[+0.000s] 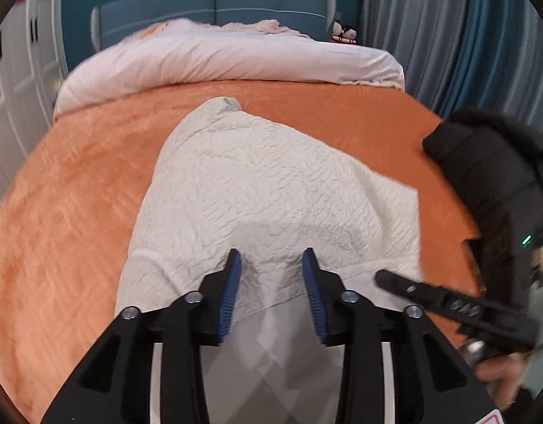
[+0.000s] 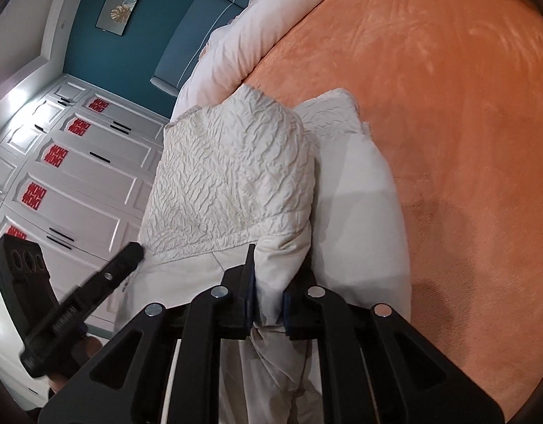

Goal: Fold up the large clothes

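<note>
- Cream crinkle-textured garment (image 1: 257,183) lies on the orange bedspread (image 1: 77,194), roughly mid-bed, its far end tapering toward the pale pink duvet (image 1: 218,56) heaped at the head of the bed.
- Left gripper (image 1: 271,265): blue-padded fingers (image 1: 232,282) stand apart, nothing pinched between them. Their tips sit over the near edge of the garment; whether they touch the cloth I cannot tell.
- Smooth inner lining of the garment shows below that near edge, running down between the left fingers.
- Right gripper (image 2: 267,282): fingers drawn close together and clamped on a bunched fold of the garment (image 2: 232,176), the smooth lining side caught between the pads.
- From the right wrist view, the textured panel rises up and away from the clamp; a second, smoother layer lies beside it to the right, resting on the bedspread (image 2: 448,123).
- In the left wrist view, the right gripper (image 1: 395,279) appears at the right edge, its tip at the garment's near right corner.
- In the right wrist view, the left gripper (image 2: 130,251) enters from the lower left, its tip just beside the garment's left edge.
- Surroundings: teal headboard (image 1: 214,3) behind the duvet, grey-blue curtains (image 1: 448,35) to the right, white wardrobe doors (image 2: 77,176) with red paper emblems to the left.
- Small plush toys (image 1: 345,33) sit by the headboard's right end.
</note>
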The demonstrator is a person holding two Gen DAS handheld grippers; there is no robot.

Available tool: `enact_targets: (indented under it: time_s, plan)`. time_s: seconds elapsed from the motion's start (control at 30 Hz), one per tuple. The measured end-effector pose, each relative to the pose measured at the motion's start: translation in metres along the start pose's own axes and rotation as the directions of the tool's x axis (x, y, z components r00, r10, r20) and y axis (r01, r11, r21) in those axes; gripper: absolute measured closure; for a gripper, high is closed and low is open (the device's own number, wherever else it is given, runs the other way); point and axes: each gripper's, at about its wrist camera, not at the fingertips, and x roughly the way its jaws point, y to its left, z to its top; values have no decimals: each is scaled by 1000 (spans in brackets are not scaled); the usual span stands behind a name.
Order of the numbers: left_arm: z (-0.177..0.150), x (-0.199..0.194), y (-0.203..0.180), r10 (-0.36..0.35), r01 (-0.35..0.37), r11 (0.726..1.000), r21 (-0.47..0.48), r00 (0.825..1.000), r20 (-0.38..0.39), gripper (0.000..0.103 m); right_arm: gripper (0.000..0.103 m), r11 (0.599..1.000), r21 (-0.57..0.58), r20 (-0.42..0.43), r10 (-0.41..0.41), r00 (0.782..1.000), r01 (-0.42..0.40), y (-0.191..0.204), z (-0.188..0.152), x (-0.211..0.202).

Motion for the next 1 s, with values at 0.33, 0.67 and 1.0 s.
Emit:
enact_targets:
  time_s: [0.33, 0.67, 1.0]
  plan:
    - [0, 8, 5, 51, -50, 998, -34, 999, 11, 61, 88, 956, -172, 187, -203, 961, 236, 72, 19, -48]
    - [-1, 12, 12, 48, -48, 998, -36, 999, 4, 61, 86, 896, -173, 213, -371, 904, 409, 76, 15, -36]
    - [-6, 15, 8, 72, -72, 997, -21, 997, 24, 61, 86, 861, -253, 333, -350, 876, 441, 119, 48, -54]
